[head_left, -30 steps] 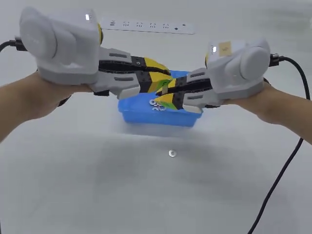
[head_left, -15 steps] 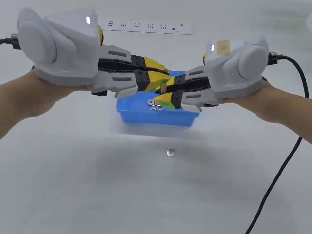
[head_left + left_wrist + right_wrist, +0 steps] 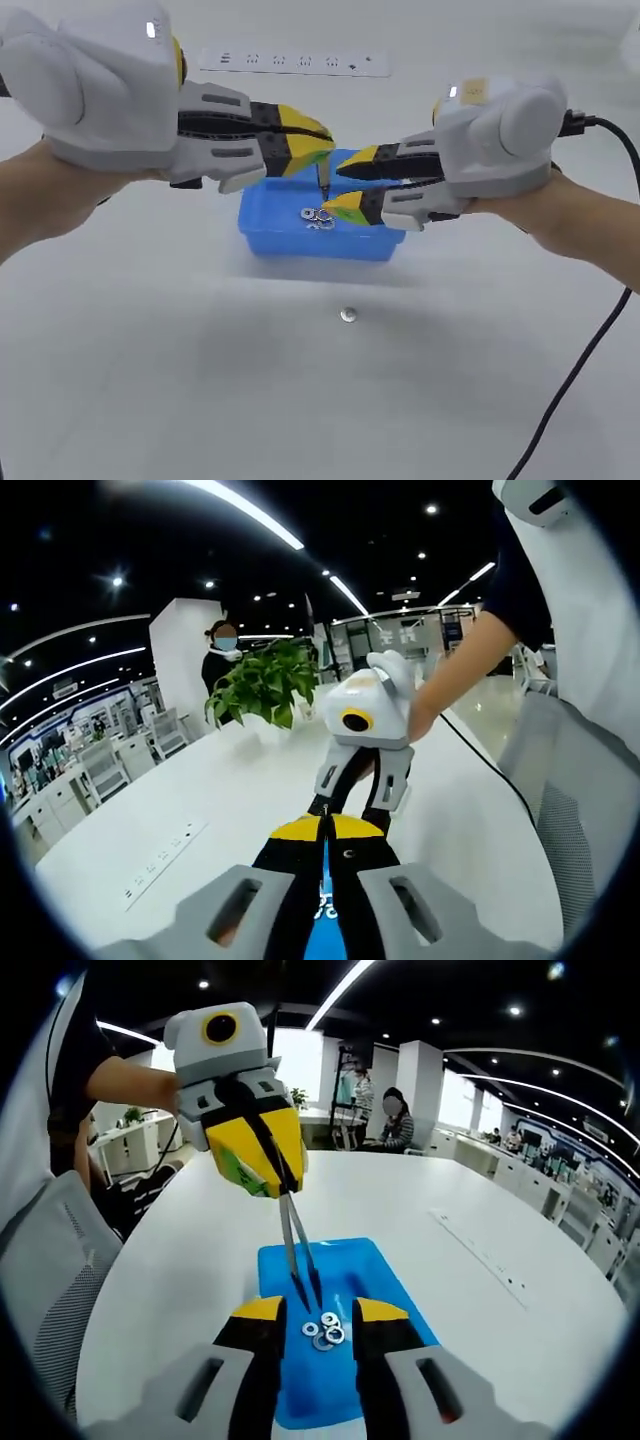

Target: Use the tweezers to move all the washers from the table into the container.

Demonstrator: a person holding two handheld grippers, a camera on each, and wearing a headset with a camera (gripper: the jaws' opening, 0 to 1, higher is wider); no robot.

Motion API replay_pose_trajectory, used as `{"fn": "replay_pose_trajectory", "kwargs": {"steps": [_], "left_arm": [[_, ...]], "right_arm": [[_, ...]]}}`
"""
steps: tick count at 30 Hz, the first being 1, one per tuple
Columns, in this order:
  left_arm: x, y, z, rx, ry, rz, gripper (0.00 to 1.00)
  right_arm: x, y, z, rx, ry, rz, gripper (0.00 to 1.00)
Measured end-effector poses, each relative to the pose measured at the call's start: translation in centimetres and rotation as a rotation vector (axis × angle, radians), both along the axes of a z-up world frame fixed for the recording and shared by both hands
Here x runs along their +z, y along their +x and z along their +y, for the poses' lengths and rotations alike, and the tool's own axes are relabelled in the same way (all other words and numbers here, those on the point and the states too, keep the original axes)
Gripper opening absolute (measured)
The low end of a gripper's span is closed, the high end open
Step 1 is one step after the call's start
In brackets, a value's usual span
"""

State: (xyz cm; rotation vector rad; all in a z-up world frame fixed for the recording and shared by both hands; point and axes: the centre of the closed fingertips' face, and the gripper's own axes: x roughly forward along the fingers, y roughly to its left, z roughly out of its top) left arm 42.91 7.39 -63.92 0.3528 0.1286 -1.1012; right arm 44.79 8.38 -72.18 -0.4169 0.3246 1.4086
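**Tweezers poised over washers**

Pinched tip-down in the closed left gripper, tips just above the pile in the blue container beneath both grippers. Opposite, right gripper agape, empty. One stray washer on the table, near side of both grippers.

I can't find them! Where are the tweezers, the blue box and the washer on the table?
tweezers [image 3: 290, 1220]: right gripper view, upper legs.
box [image 3: 320, 243]: head view, front wall.
washer [image 3: 347, 316]: head view, its ring.

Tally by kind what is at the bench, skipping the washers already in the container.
Washer on the table: 1
Blue container: 1
Tweezers: 1
Power strip: 1
Grippers: 2, left gripper and right gripper
Total: 6
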Motion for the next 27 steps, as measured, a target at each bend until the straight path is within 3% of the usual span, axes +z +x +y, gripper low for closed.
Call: {"fn": "replay_pose_trajectory", "kwargs": {"steps": [5,6,8,9,14,18,21,27], "left_arm": [[0.4,-1.1,-0.1,0.003,0.014,-0.014,0.04],[0.6,-1.1,0.2,0.021,0.042,-0.059,0.04],[0.8,-1.9,0.1,0.009,0.021,-0.039,0.04],[1.1,-2.0,0.1,0.017,0.018,-0.052,0.04],[1.7,-3.2,-0.2,0.016,0.002,-0.042,0.04],[1.4,-4.2,-0.7,0.018,0.004,-0.023,0.04],[1.5,-5.0,-0.8,0.028,-0.024,-0.007,0.04],[0.7,-6.5,-1.4,0.021,-0.028,0.006,0.04]], "right_arm": [[1.4,-0.6,-0.8,-0.050,0.077,0.007,0.31],[1.6,-0.9,-1.2,-0.057,0.081,-0.004,0.33],[1.9,-1.4,-1.8,-0.066,0.088,-0.015,0.38],[2.0,-1.9,-2.4,-0.074,0.096,-0.017,0.40],[1.9,-3.8,-5.3,-0.104,0.095,-0.005,0.40],[1.8,-4.9,-7.3,-0.150,0.105,0.013,0.40],[1.6,-5.6,-9.0,-0.183,0.095,0.006,0.41],[1.4,-7.3,-11.7,-0.210,0.094,0.013,0.48]]}}
